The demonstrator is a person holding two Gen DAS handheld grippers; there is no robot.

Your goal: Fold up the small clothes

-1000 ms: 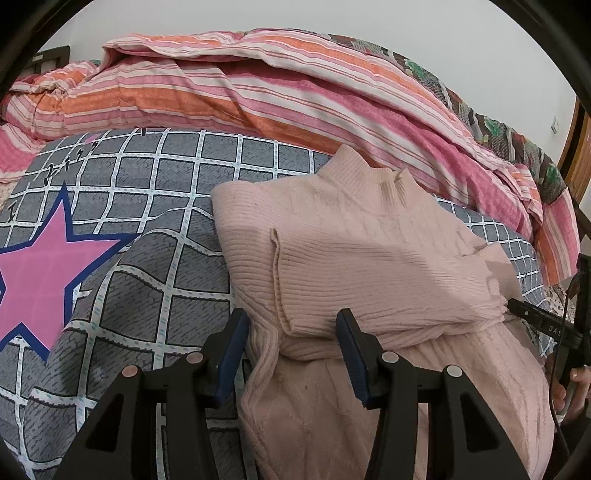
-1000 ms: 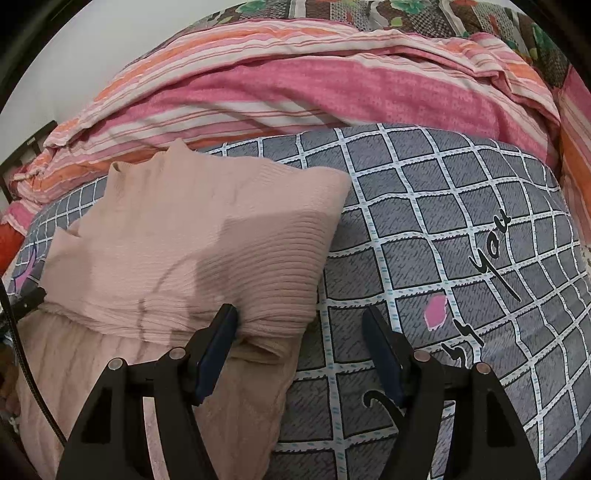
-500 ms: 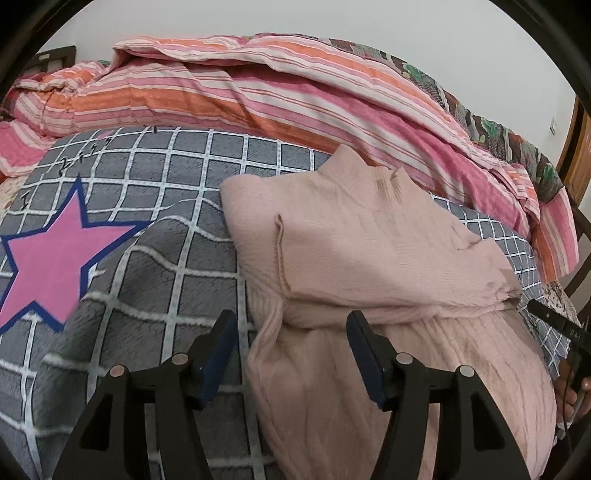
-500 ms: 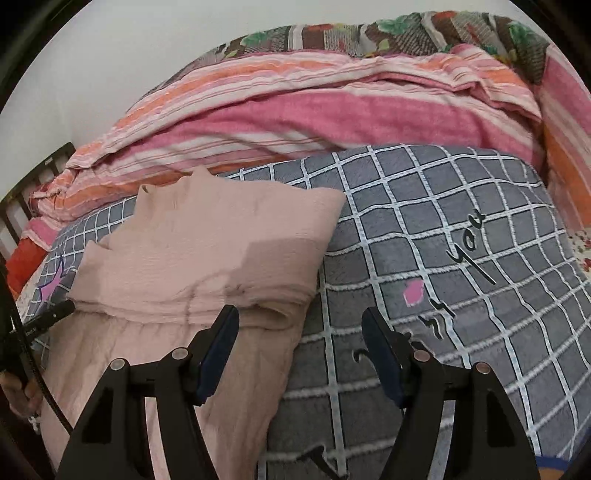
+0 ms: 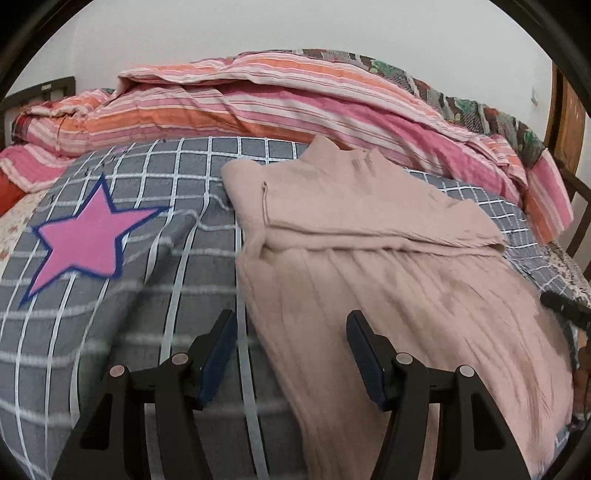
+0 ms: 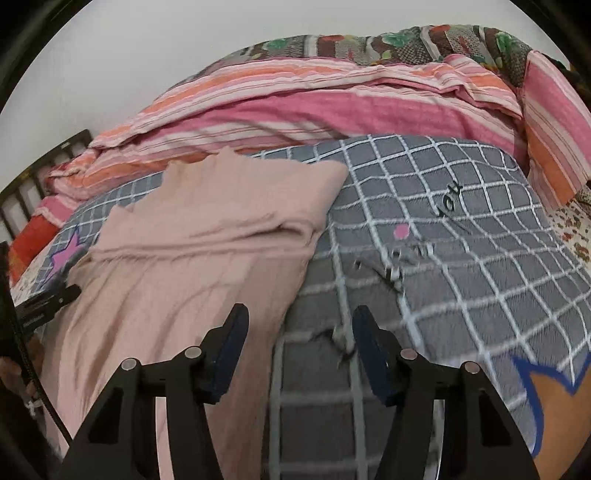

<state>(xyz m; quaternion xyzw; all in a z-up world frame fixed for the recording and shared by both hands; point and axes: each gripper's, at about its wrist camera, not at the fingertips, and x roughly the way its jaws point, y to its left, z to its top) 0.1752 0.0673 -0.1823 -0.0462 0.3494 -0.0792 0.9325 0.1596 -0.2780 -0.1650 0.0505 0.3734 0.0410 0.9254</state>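
Bed: grey checked blanket spread across it, with a big pink star printed on one side and some black lettering on the other
Behind: pink and orange striped duvet bunched up along the white wall, plus a patterned quilt on top of that
Sweater: pale pink knit sweater lying flat on the blanket, collar toward the duvet, both sleeves already folded across the chest, lower body hanging down toward the cameras
Left gripper: left gripper wide open, holding nothing, hovering at the sweater's left edge near the hem
Right gripper: right gripper also wide open and empty, straddling the sweater's right edge, one finger over the knit and one over the blanket
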